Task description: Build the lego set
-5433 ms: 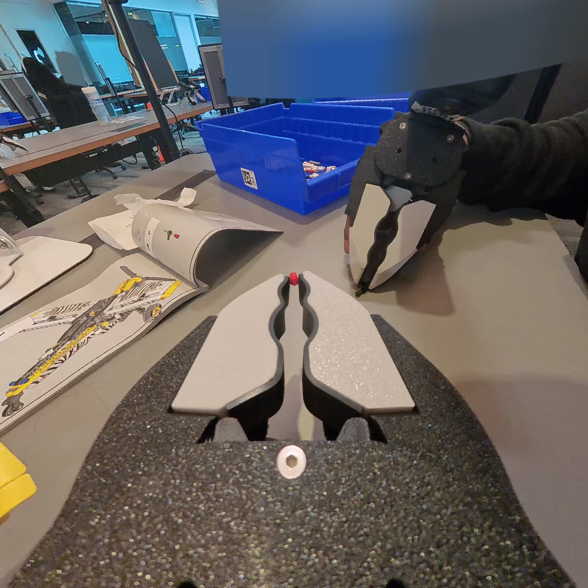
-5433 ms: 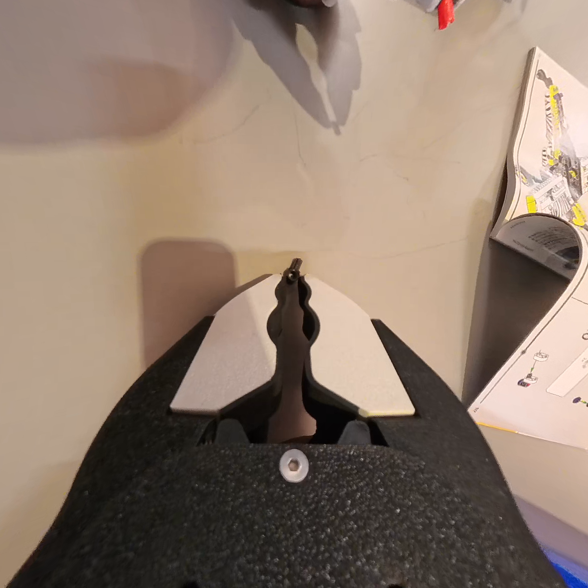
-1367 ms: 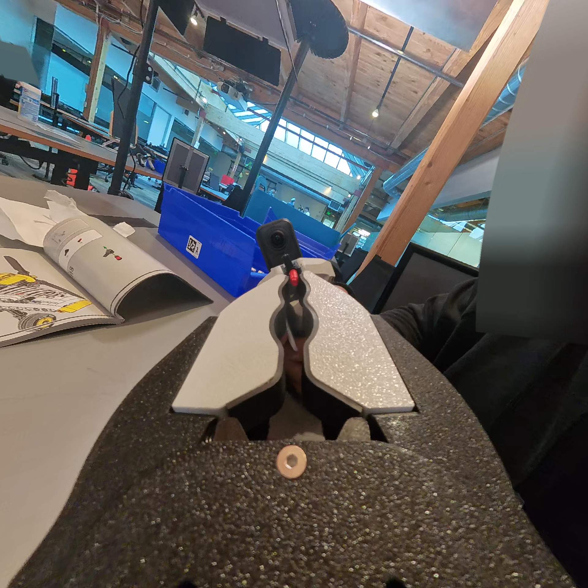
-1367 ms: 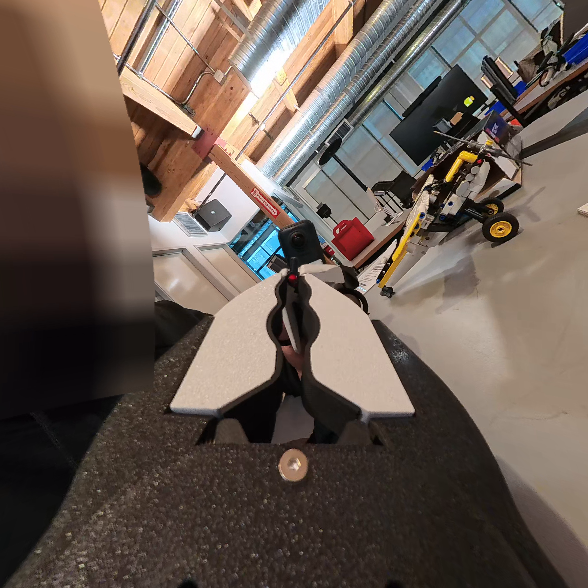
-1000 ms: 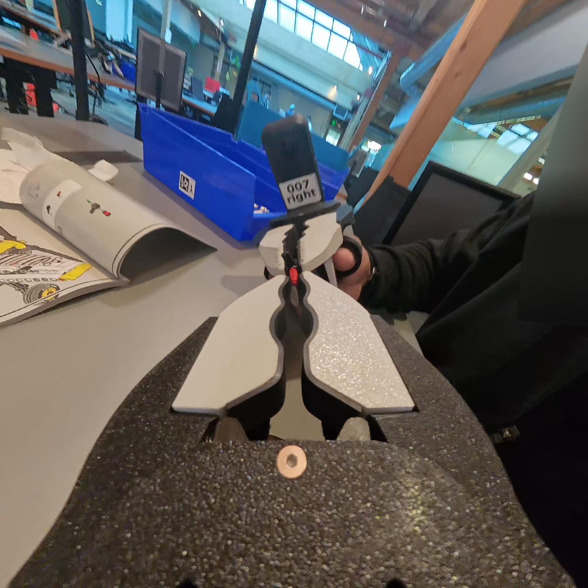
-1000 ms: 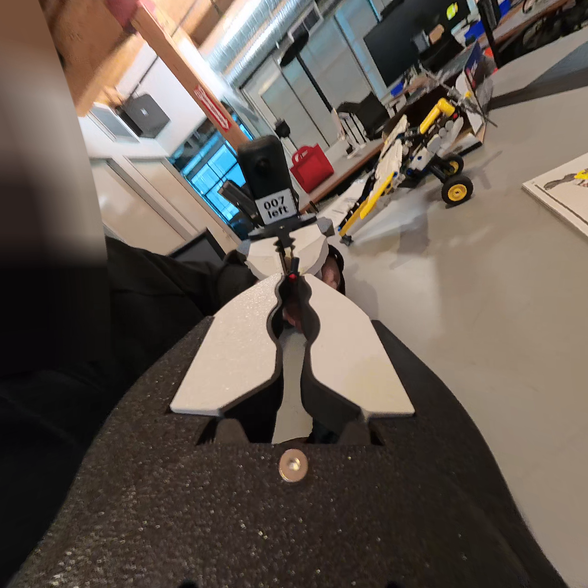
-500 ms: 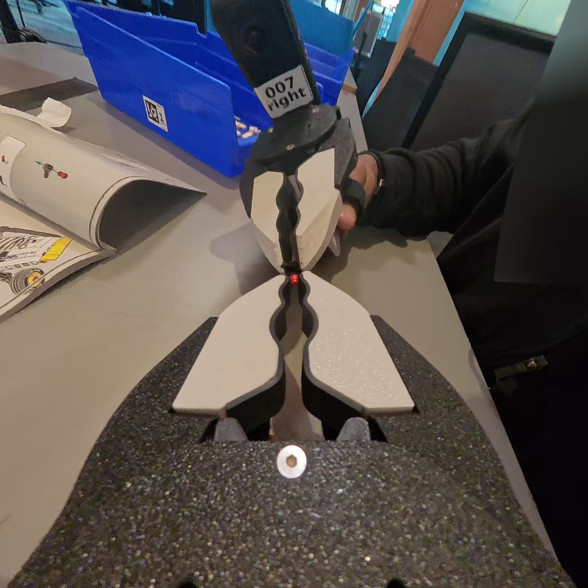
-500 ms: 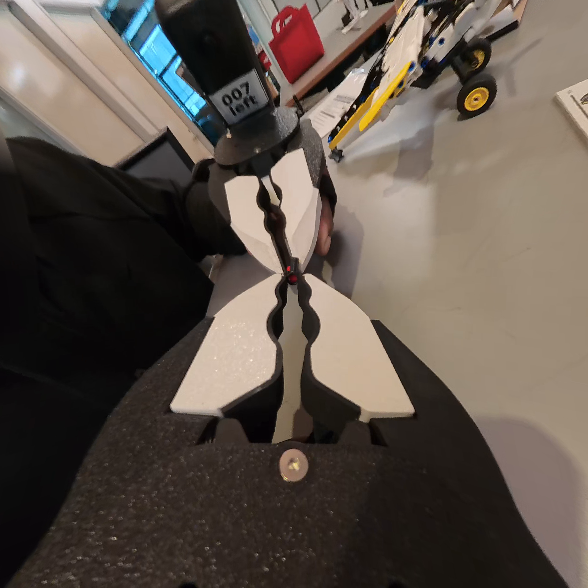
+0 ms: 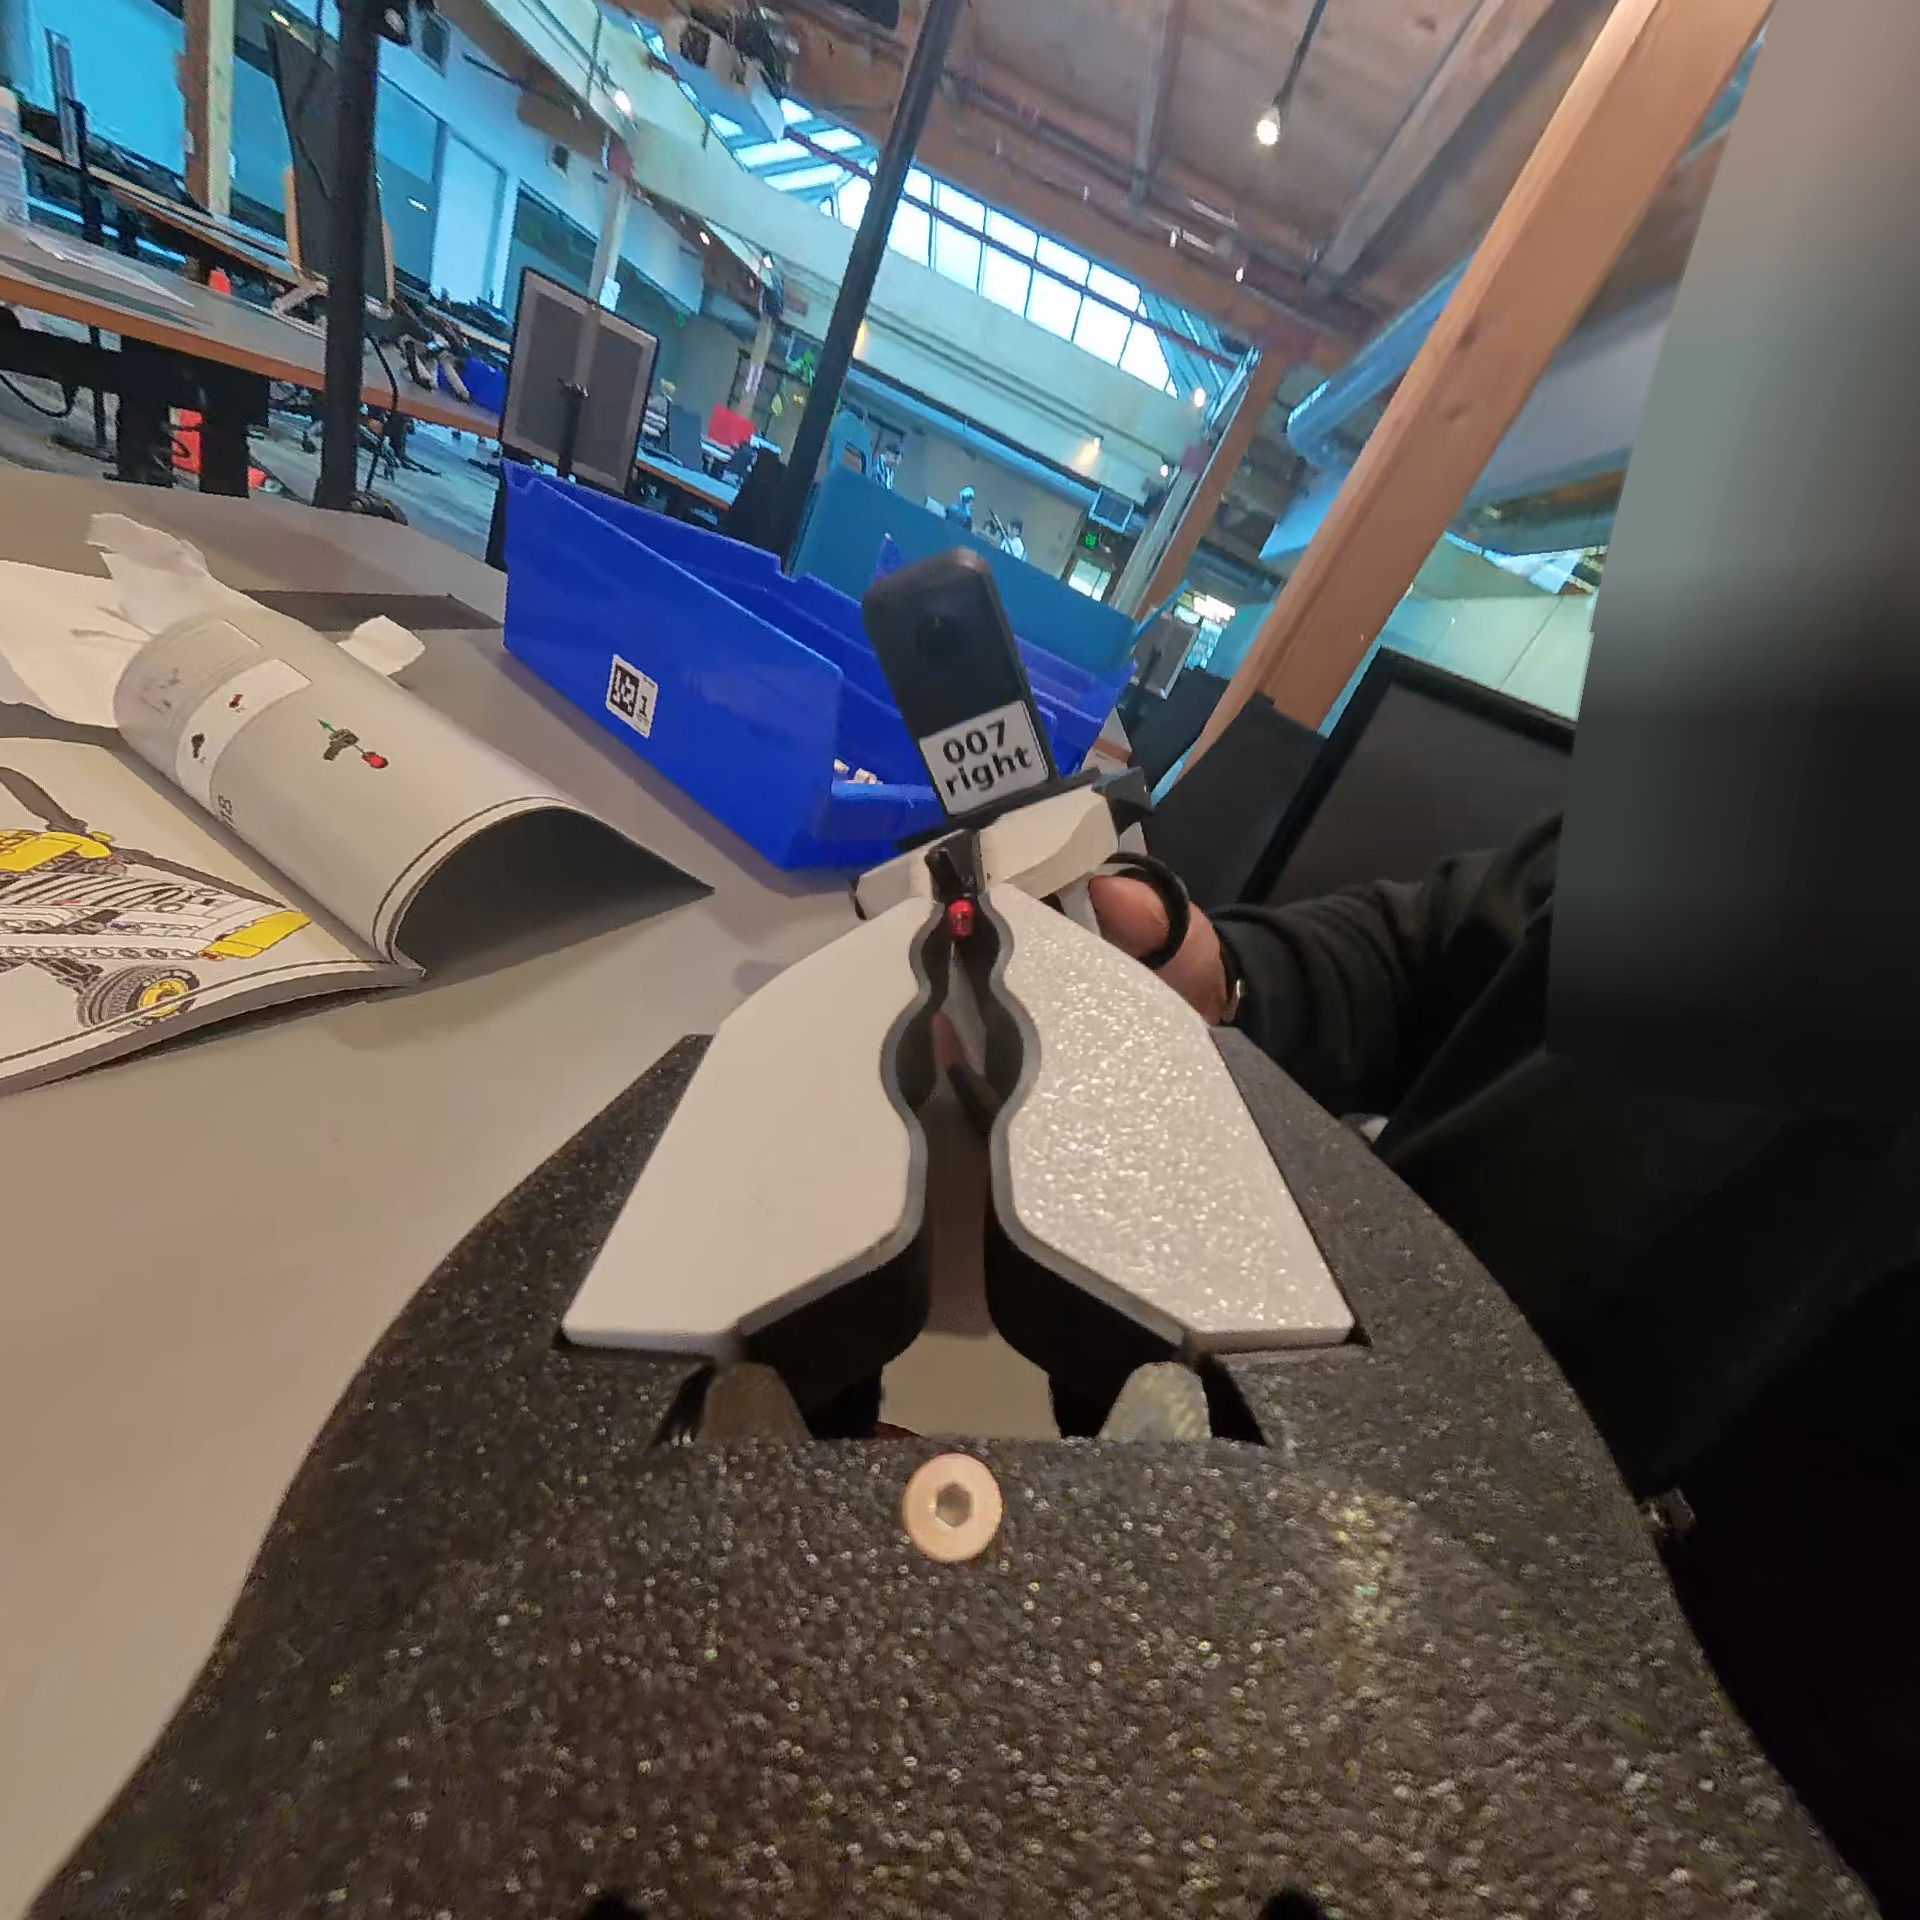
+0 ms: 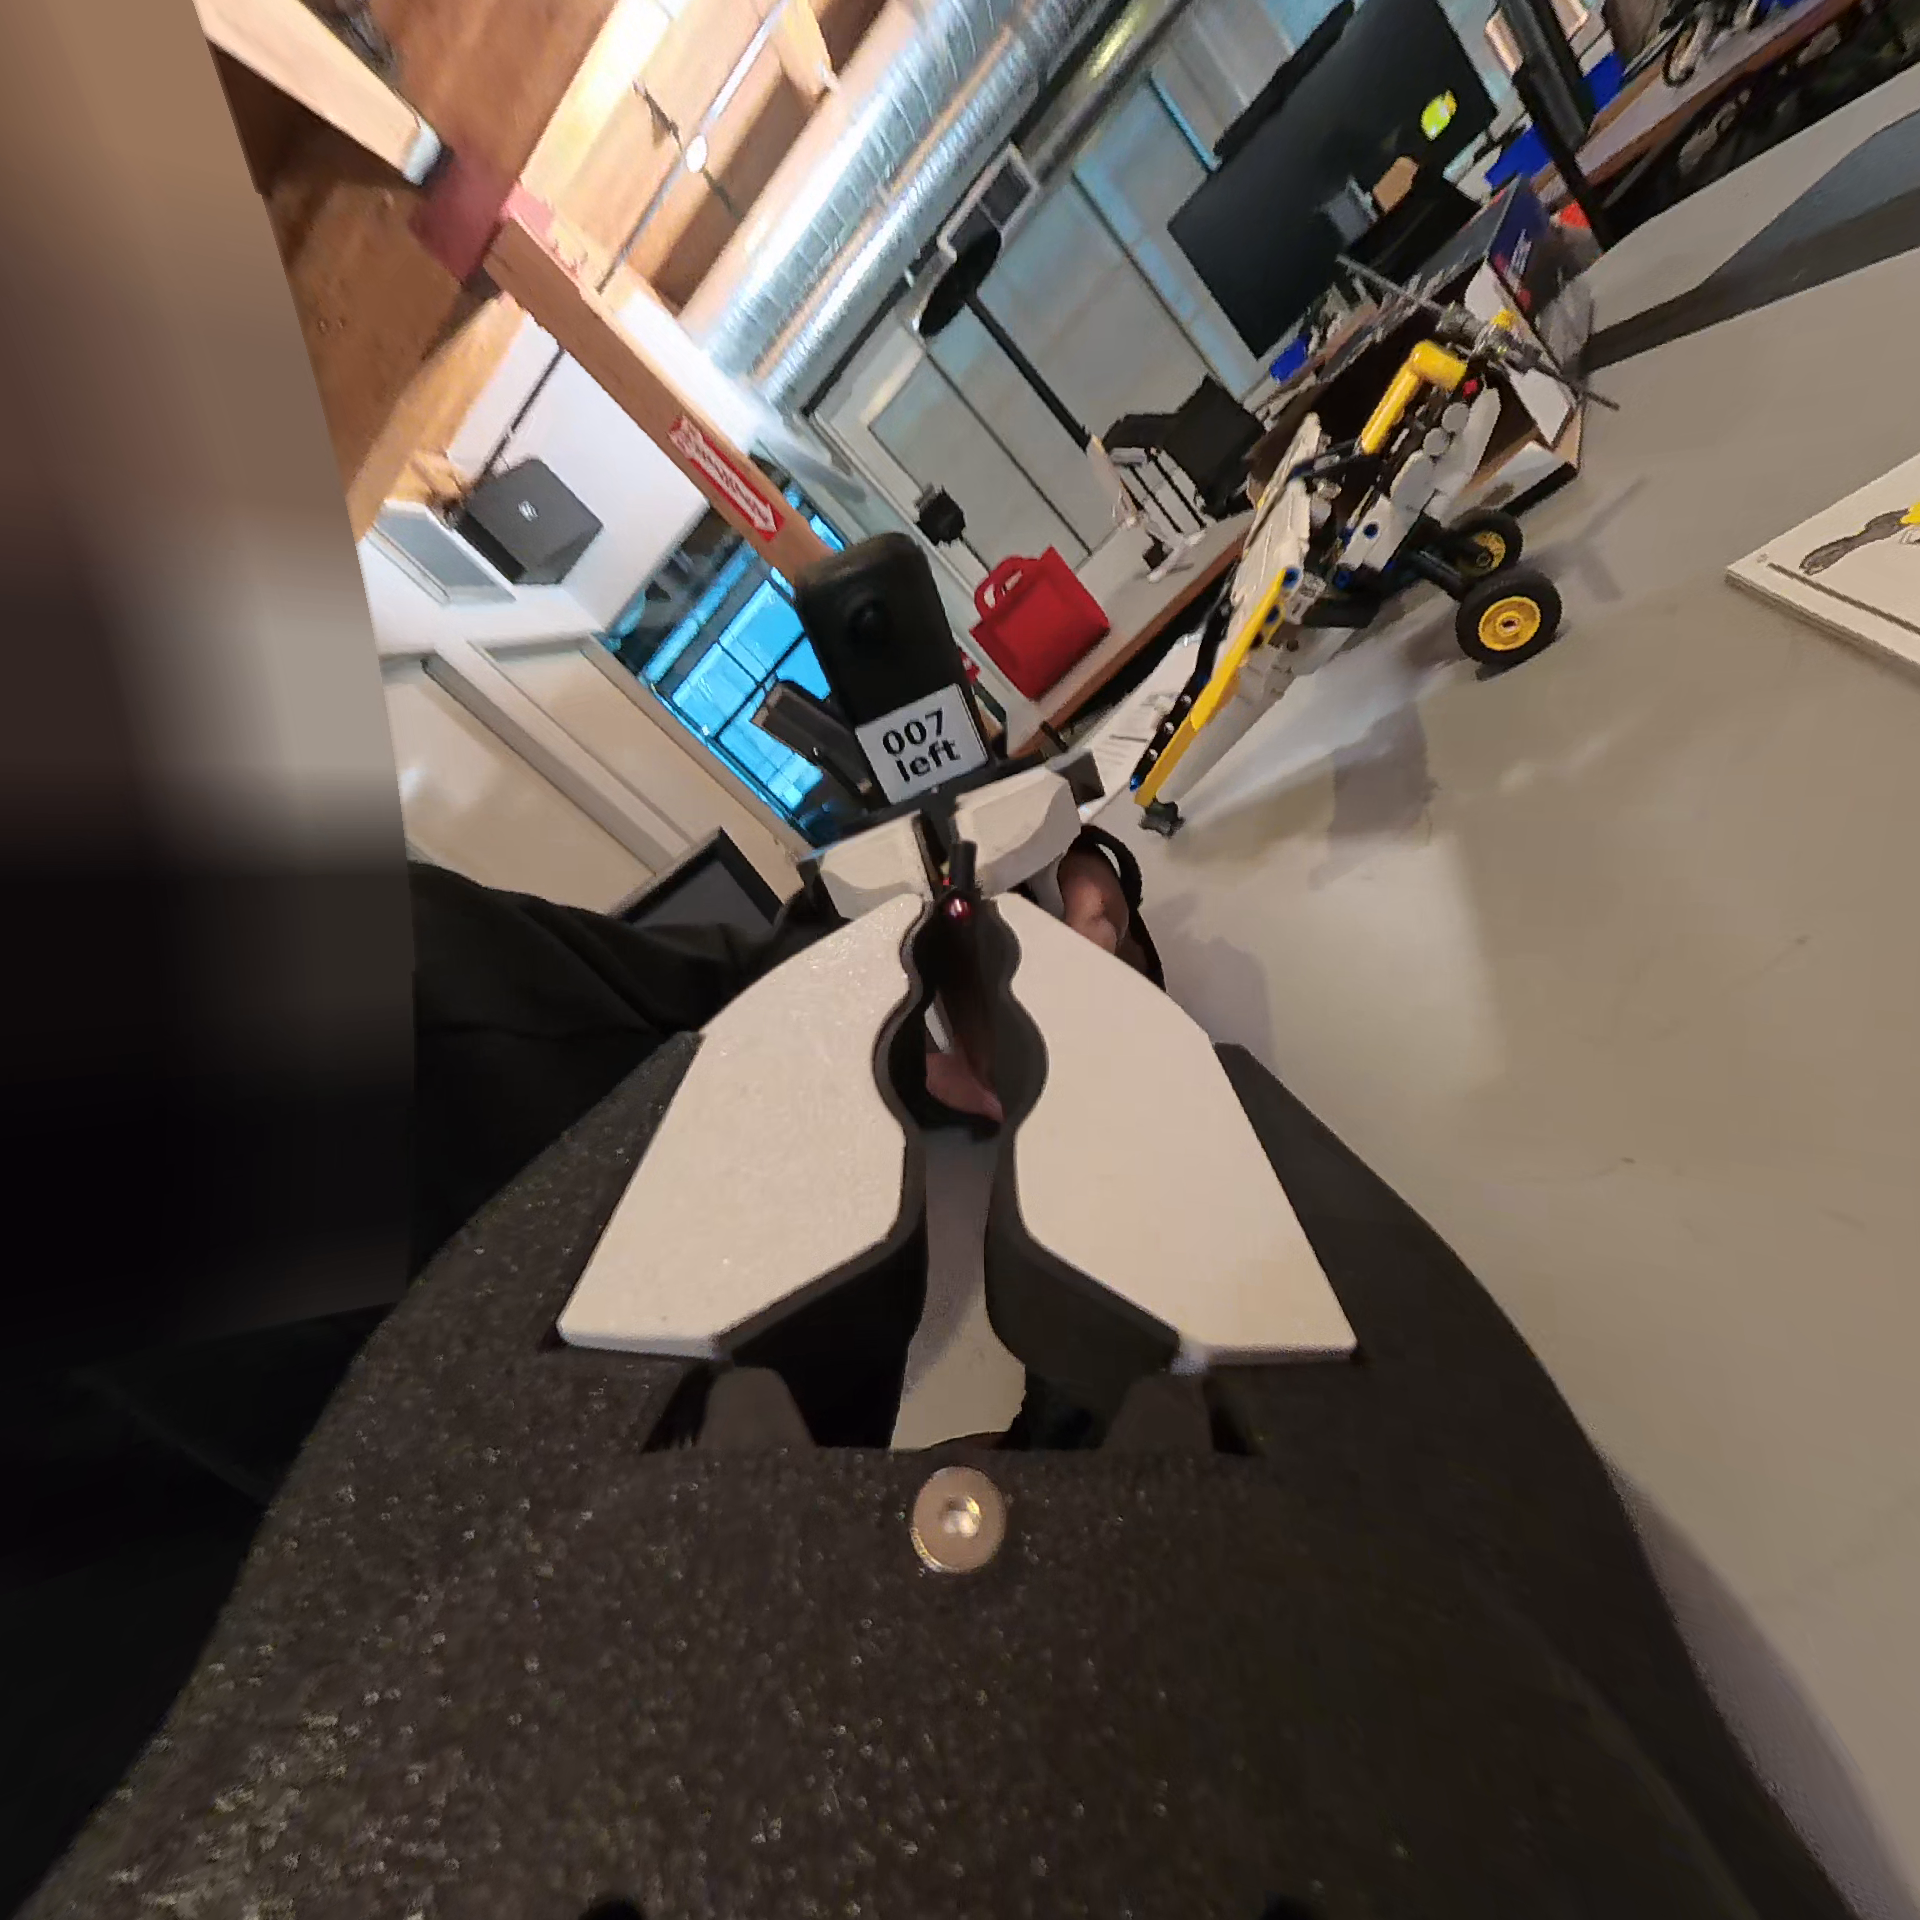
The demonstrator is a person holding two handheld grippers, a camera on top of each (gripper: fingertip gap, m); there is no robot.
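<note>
Two grippers meet tip to tip above the table (image 9: 312, 1195). Left gripper (image 9: 958, 914) is clenched on a small red piece (image 9: 959, 914), pinched right at its fingertips. Right gripper (image 10: 956, 906) is clenched on a small dark pin (image 10: 964, 862), whose end touches the red piece. A hand (image 9: 1153, 935) grips the right gripper behind. Farther left lie an open booklet (image 9: 312, 790) and a blue bin (image 9: 707, 675). In the right wrist view, a yellow-and-white wheeled model (image 10: 1382, 520) stands well off on the table, with a red bag (image 10: 1039, 613) behind.
</note>
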